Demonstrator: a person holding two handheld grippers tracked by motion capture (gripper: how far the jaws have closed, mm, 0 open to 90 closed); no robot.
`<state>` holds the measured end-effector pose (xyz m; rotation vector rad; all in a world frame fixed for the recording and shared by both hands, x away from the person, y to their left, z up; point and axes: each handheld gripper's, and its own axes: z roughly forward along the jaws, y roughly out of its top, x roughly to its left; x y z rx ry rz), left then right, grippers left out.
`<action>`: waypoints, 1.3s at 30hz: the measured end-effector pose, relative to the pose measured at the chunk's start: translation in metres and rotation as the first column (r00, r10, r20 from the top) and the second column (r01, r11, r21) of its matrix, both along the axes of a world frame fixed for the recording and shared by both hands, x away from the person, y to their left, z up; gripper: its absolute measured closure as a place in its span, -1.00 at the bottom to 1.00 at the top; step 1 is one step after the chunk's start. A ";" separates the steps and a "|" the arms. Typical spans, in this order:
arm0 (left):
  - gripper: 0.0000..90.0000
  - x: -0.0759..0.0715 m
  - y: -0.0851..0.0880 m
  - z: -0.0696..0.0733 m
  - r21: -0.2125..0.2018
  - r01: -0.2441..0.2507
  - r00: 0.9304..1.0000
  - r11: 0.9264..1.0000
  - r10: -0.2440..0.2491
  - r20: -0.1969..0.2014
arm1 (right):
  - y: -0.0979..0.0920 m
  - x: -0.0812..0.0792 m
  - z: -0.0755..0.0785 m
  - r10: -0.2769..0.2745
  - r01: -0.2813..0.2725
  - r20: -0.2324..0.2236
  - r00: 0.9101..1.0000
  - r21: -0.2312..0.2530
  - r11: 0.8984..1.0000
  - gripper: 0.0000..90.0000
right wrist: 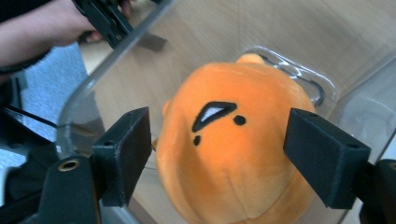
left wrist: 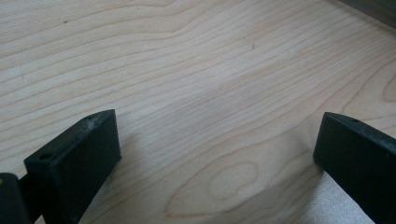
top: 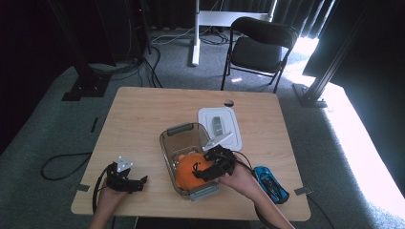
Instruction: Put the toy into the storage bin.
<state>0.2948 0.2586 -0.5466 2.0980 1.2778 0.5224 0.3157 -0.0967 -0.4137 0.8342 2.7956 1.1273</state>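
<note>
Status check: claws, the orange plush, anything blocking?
Right claw open over clear bin, astride orange plush, pads clear. Left claw open, idle on table. Lid off, no obstruction.

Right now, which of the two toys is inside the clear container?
The orange plush toy lies inside the clear container, under the right gripper. The blue toy car lies outside on the table.

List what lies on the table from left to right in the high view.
left gripper → clear container with the orange plush toy inside → right gripper over the toy → white lid → blue toy car.
</note>
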 end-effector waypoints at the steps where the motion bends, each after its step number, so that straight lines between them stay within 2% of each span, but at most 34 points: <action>1: -0.98 0.000 0.000 0.000 0.000 0.000 1.000 1.000 0.000 0.000 | -0.001 -0.001 0.001 -0.001 0.001 0.007 1.000 0.010 1.000 -0.51; 4: -0.98 0.000 0.000 0.000 0.000 0.000 1.000 1.000 0.000 0.000 | -0.007 -0.001 0.004 -0.014 0.013 0.020 1.000 0.047 0.999 -0.53; 7: -0.98 0.000 0.000 0.000 0.000 0.000 1.000 1.000 0.000 0.000 | -0.012 -0.001 0.004 -0.024 0.023 0.019 1.000 0.057 0.998 -0.55; 14: -0.98 0.000 0.000 0.000 0.000 0.001 1.000 1.000 -0.001 0.000 | -0.023 -0.003 0.005 -0.071 0.068 0.049 0.996 0.064 0.996 -0.73; 25: -0.98 0.000 0.000 0.000 0.000 0.000 1.000 1.000 0.000 0.000 | -0.044 -0.006 0.007 -0.122 0.116 0.058 0.991 0.097 0.989 -0.71; 31: -0.98 0.000 0.000 0.000 0.000 0.000 1.000 1.000 0.000 0.000 | -0.058 -0.006 0.006 -0.162 0.156 0.041 0.986 0.115 0.981 -0.71; 39: -0.98 0.000 0.000 0.000 0.000 0.000 1.000 1.000 0.000 0.001 | -0.082 -0.010 0.005 -0.227 0.217 0.066 0.972 0.131 0.967 -0.71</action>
